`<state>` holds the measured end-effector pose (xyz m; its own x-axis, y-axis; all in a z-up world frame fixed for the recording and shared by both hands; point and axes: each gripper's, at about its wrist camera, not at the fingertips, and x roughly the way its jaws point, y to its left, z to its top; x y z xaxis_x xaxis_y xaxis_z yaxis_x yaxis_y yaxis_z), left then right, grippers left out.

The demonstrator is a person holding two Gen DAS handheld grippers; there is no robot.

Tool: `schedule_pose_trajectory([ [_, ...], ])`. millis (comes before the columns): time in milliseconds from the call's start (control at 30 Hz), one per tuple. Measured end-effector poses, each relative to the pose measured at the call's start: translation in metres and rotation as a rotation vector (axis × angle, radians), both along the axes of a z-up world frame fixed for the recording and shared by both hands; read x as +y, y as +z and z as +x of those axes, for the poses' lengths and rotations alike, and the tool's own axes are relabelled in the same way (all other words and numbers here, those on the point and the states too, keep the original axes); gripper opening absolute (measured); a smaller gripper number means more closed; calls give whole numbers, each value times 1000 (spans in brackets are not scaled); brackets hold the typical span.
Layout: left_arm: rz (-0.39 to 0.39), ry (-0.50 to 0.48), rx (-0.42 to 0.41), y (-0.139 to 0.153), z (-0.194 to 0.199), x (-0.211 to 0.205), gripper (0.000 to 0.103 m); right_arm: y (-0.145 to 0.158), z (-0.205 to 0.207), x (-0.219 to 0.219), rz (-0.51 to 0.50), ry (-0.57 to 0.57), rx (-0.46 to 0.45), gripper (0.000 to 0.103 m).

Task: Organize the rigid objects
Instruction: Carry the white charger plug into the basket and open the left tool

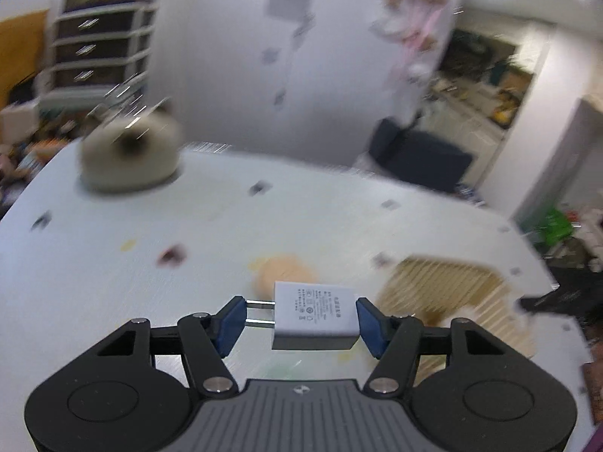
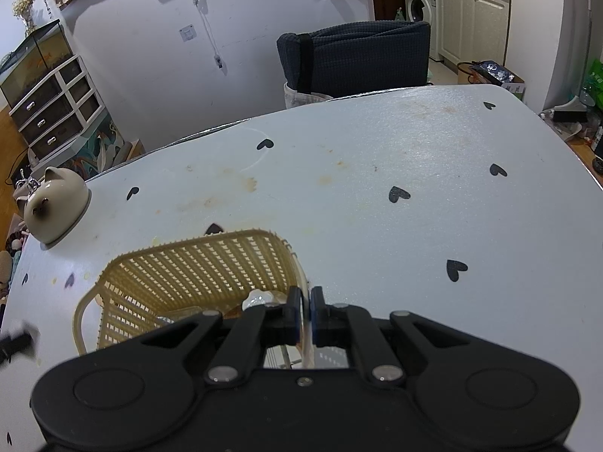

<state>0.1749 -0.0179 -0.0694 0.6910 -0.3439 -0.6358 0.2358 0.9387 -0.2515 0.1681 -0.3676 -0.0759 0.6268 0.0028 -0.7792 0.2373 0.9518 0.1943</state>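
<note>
**Charger getting carried, basket rim getting pinched**

So the left gripper [image 1: 297, 318] is being kept clamped across a white plug-in charger [image 1: 314, 310], lengthwise: one blue pad is being pressed on the tips of its two metal prongs [image 1: 260, 313], the other on the flat end of the body. The printed label is being shown face up. The charger is being held up off the tabletop [image 1: 132, 282], with a shadow underneath it. Everything behind it is being smeared by motion blur in the left wrist view, so not much can be made out there, only a peach-coloured round blob [image 1: 284, 275] just behind the charger that can't be identified, and the tan basket [image 1: 441, 293] off to the right.

In the right wrist view things are being shown much sharper. The right gripper [image 2: 306, 314] is being squeezed nearly all the way closed on the near right rim of the basket [image 2: 196, 263], with the thin plastic edge being pinched between the pads. A few things are being kept inside the basket, one pale and shiny, but they're being mostly hidden by the gripper so they can't be told apart.

A cat-shaped ceramic piece [image 2: 56, 207] is being left sitting at the far left corner of the tabletop, well apart from the basket. The white cloth with black hearts [image 2: 399, 194] is being shown with some yellowish stains
</note>
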Motion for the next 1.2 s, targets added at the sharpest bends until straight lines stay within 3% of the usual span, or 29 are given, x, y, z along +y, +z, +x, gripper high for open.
schedule_pose_trajectory([
  [200, -29, -181, -39, 20, 19, -54, 63, -1, 0, 0, 5, -1, 0, 5],
  [333, -28, -285, -6, 17, 35, -92, 64, -1, 0, 1, 5, -2, -2, 5],
  [467, -23, -323, 75, 4, 53, -124, 63, -1, 0, 0, 12, -7, -3, 5],
  [667, 80, -430, 127, -23, 68, -164, 63, -1, -1, -1, 18, -9, -2, 5],
  [1000, 196, -528, 212, -55, 81, -189, 64, -1, -1, -2, 25, -16, -2, 5],
  [1200, 237, -598, 204, -65, 87, -195, 64, -1, -1, -2, 24, -16, -1, 5],
])
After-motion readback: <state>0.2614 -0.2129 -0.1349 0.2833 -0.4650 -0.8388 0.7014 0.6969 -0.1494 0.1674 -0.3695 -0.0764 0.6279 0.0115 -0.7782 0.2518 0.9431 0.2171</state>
